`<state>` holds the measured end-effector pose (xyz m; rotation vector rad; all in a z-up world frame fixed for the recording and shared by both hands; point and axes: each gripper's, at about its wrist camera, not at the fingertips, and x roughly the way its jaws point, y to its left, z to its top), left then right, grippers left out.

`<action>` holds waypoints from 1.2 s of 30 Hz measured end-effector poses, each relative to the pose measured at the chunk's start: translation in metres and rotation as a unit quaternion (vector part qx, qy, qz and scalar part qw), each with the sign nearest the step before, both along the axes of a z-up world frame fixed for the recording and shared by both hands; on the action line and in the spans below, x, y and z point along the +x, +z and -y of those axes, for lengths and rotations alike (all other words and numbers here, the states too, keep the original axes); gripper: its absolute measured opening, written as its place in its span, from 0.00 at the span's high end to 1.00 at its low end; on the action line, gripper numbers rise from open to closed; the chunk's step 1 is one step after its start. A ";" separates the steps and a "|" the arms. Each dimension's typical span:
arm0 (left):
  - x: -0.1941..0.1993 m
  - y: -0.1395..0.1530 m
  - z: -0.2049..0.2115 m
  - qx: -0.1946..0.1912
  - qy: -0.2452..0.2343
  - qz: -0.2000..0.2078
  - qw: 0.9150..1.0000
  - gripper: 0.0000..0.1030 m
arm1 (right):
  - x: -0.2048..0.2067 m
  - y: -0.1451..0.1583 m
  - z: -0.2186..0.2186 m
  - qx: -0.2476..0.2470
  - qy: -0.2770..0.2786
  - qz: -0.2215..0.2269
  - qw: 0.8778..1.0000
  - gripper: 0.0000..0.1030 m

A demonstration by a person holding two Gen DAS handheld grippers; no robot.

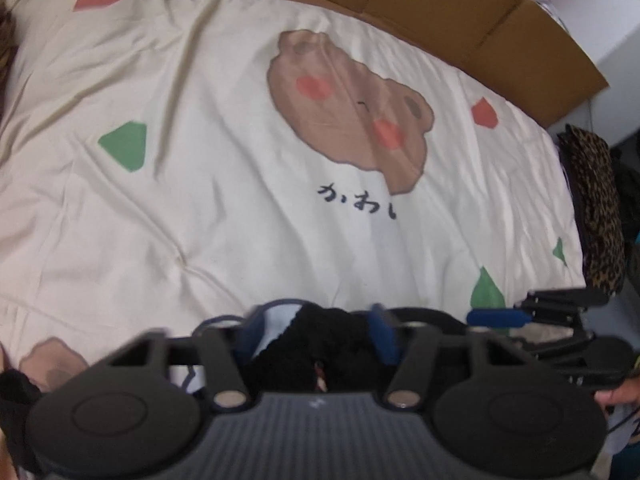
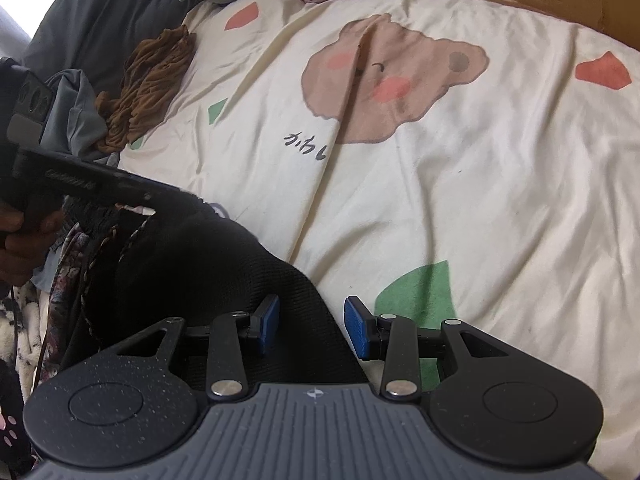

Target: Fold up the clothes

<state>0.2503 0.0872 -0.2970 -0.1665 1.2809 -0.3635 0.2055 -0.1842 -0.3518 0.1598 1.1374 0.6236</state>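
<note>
Two grippers work at the near edge of a bed. The left gripper point(image 1: 316, 334) has its blue pads narrowed onto a bunched black garment point(image 1: 320, 344), fabric filling the gap between them. The right gripper point(image 2: 312, 326) stands with its jaws partly apart over the same black garment, which lies under and between them; whether its pads press the cloth I cannot tell. Beyond spreads a cream bedsheet point(image 1: 192, 184) printed with a brown bear point(image 2: 384, 80). Farther off, a crumpled brown cloth point(image 2: 148, 84) lies beside a cardboard panel point(image 1: 460, 12).

A black garment point(image 2: 192, 280) is draped on the sheet point(image 2: 480, 200), its edge lying between the right gripper's point(image 2: 312, 324) parted pads.
</note>
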 end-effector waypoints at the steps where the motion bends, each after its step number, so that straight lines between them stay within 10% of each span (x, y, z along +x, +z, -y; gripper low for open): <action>1: 0.000 -0.001 -0.001 0.000 0.005 -0.004 1.000 0.70 | 0.000 -0.001 -0.001 0.001 0.004 -0.001 1.000 0.59; 7: -0.019 0.019 -0.006 0.003 -0.005 0.007 1.000 0.90 | -0.010 0.010 -0.005 0.024 0.028 0.006 0.999 0.98; 25: -0.081 0.065 -0.039 -0.029 0.009 -0.012 0.999 0.93 | -0.065 0.041 -0.028 0.067 0.106 -0.005 0.992 1.00; 36: -0.055 0.094 -0.028 -0.023 0.005 0.048 0.999 0.77 | -0.091 0.028 -0.052 0.079 0.163 -0.036 0.983 1.00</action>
